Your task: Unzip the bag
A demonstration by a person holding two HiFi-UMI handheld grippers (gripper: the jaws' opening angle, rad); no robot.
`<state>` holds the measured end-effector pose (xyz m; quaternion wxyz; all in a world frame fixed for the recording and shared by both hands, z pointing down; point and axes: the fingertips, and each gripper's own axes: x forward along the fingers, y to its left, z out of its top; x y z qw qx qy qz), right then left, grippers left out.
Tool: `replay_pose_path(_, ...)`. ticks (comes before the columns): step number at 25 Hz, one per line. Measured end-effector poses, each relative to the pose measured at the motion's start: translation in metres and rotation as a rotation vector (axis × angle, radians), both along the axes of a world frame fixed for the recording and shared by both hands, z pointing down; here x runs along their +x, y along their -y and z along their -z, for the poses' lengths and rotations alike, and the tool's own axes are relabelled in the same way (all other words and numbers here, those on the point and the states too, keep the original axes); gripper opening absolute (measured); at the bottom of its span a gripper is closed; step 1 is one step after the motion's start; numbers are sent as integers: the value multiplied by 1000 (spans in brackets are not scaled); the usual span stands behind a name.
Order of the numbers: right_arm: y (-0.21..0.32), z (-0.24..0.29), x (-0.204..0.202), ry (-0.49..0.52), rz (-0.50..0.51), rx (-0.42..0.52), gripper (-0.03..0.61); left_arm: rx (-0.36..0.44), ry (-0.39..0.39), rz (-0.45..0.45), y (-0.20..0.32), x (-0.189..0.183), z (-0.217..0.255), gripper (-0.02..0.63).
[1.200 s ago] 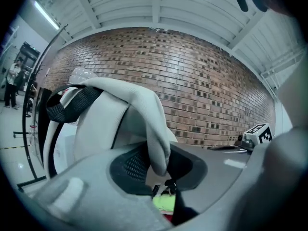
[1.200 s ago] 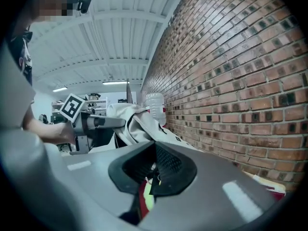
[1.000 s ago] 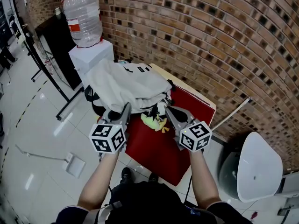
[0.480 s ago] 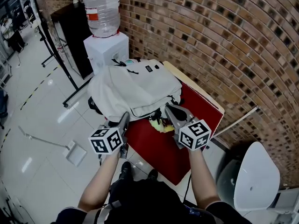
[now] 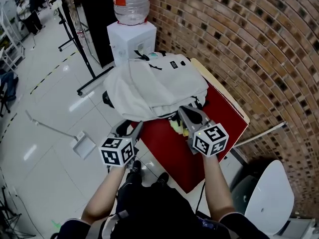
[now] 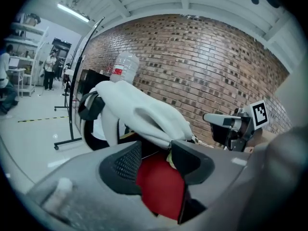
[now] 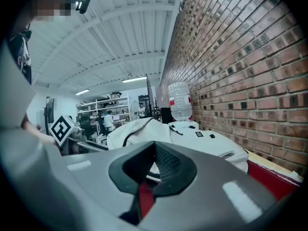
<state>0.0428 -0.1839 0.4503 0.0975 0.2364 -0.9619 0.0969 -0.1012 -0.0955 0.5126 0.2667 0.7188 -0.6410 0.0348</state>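
bag (image 5: 157, 86): I judge it soft, floppy, light; slumped on red tabletop (image 5: 167, 151) | my left tongs (image 6: 156, 149) just opening, nothing between | right tongs (image 7: 155, 144) closed, empty | pinch cloth beside zip (image 5: 170, 113)

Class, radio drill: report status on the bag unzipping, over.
Left gripper jaws just opening, nothing between. Right gripper shut, empty. Bag on red table, mouth part open, yellow item showing. Path clear.

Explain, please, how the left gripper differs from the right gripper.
The left gripper has its jaws apart, just opened, with nothing between them; the right gripper has its tips together. The left gripper sits short of the bag; the right gripper reaches its opening. Both point toward the bag.
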Motion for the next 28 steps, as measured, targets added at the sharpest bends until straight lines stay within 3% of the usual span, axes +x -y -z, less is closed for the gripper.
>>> replay_pose_path(4,-1,2,-11,26,47,-1,6,14,73,77,-26,-22,10,170)
replay_pose_path(6,-1,4,-18,42,70,1,6,62,157,116,-29,-38,32,1)
replay_pose_path(11,0,11,-35,61,103,12,6,150,301,94,-11,-60,85,2)
replay_pose_path(19,29,25,-53,28,18,58,6,239,364,-74,62,-85,115,2)
replay_pose_path(28,67,38,-74,-58,-151,99,6,320,464,-388,158,-92,150,2)
